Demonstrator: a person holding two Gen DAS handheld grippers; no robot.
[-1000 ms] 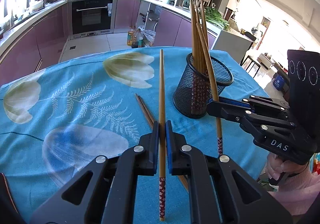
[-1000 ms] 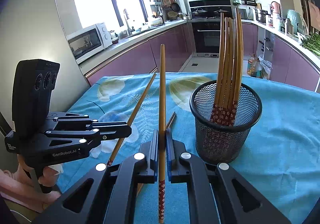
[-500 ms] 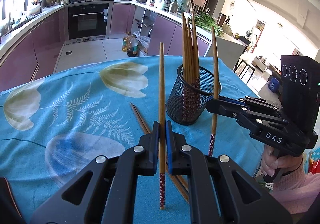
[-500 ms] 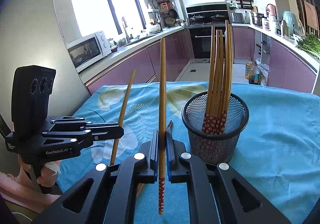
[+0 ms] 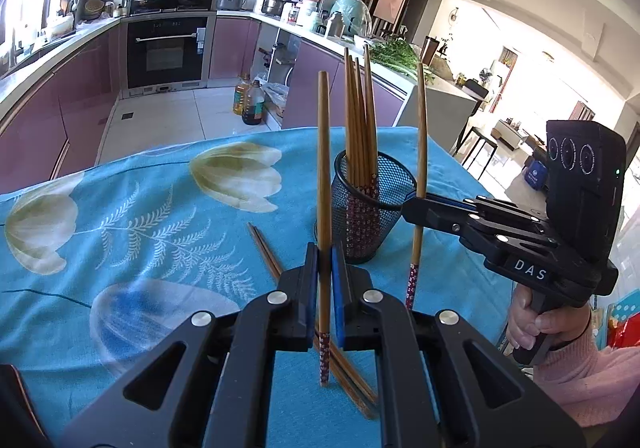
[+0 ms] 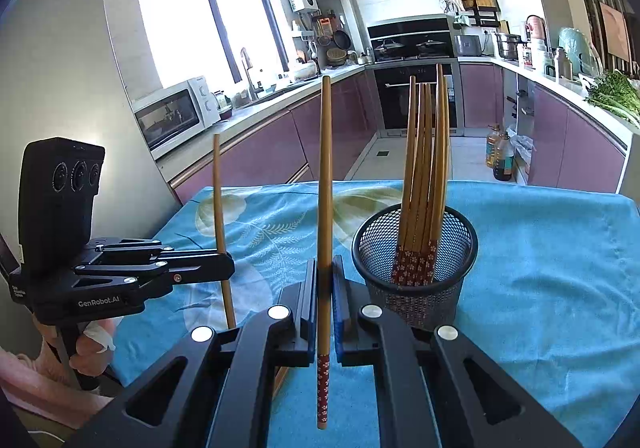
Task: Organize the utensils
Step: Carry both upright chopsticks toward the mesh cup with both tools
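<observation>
A black mesh cup (image 5: 374,208) (image 6: 416,268) stands on the blue tablecloth and holds several wooden chopsticks (image 6: 426,176). My left gripper (image 5: 325,268) (image 6: 228,268) is shut on one chopstick (image 5: 323,176) (image 6: 219,200), held upright above the cloth, left of the cup. My right gripper (image 6: 325,284) (image 5: 412,204) is shut on another chopstick (image 6: 325,184) (image 5: 421,136), held upright close beside the cup's rim. Two loose chopsticks (image 5: 266,248) lie on the cloth under the left gripper.
The table's blue floral cloth (image 5: 140,216) (image 6: 552,256) ends at the far edge, with kitchen cabinets, an oven (image 5: 166,48) and oil bottles (image 5: 250,104) on the floor beyond. A microwave (image 6: 172,120) sits on the counter.
Both grippers have risen and pulled back from the cup, each still holding its chopstick. The right chopstick has turned from tilted to upright beside the cup.
</observation>
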